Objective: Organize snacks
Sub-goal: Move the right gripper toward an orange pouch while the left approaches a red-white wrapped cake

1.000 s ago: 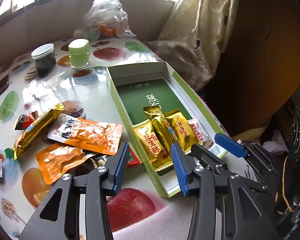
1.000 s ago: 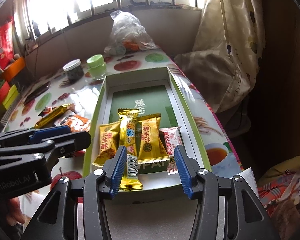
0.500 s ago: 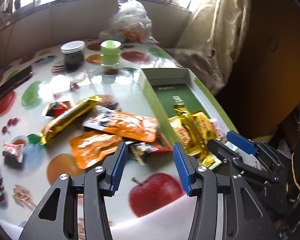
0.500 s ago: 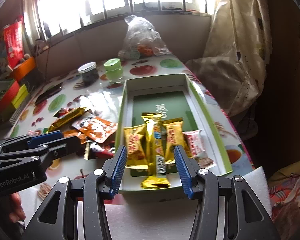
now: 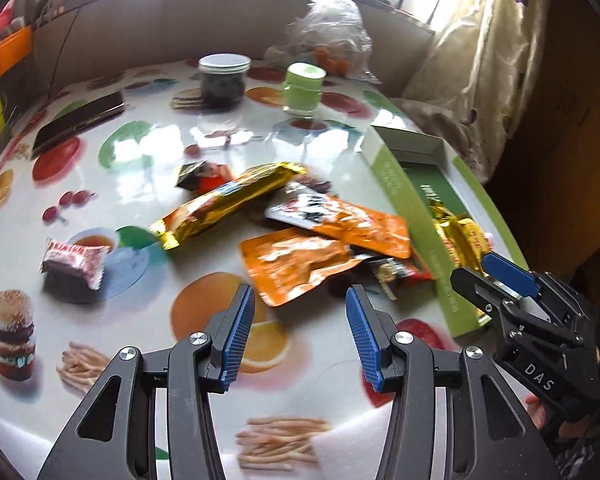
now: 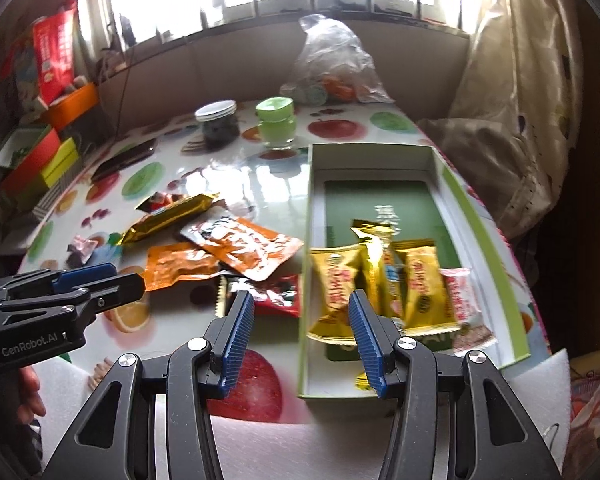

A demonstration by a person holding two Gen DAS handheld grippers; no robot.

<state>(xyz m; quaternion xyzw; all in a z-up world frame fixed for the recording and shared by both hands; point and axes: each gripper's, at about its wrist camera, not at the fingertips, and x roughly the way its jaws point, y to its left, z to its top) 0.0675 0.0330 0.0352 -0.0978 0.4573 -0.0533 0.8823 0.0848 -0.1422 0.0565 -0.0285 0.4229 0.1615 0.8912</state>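
A shallow green box (image 6: 454,188) lies at the table's right and holds several gold packets (image 6: 334,280) and a pink-white one (image 6: 460,292). Left of it lie loose snacks: a long gold bar (image 5: 228,204), a printed orange pouch (image 5: 340,220), a plain orange pouch (image 5: 296,264), a small red-black packet (image 5: 396,272) and a pink-white candy (image 5: 76,260). My left gripper (image 5: 299,294) is open and empty, just short of the plain orange pouch. My right gripper (image 6: 300,300) is open and empty too, its fingers astride the box's left wall above the red-black packet (image 6: 272,296).
At the back stand a white-lidded dark jar (image 5: 224,80), a green jar (image 5: 303,88) and a clear plastic bag (image 5: 328,40). A dark flat phone (image 5: 80,120) lies far left. Coloured boxes (image 6: 40,160) flank the table's left; a curtain (image 6: 520,120) hangs right.
My left gripper has swung left, away from the box and over the loose packets. The right gripper has also shifted left, from over the boxed snacks to the box's left wall. Both stay empty.
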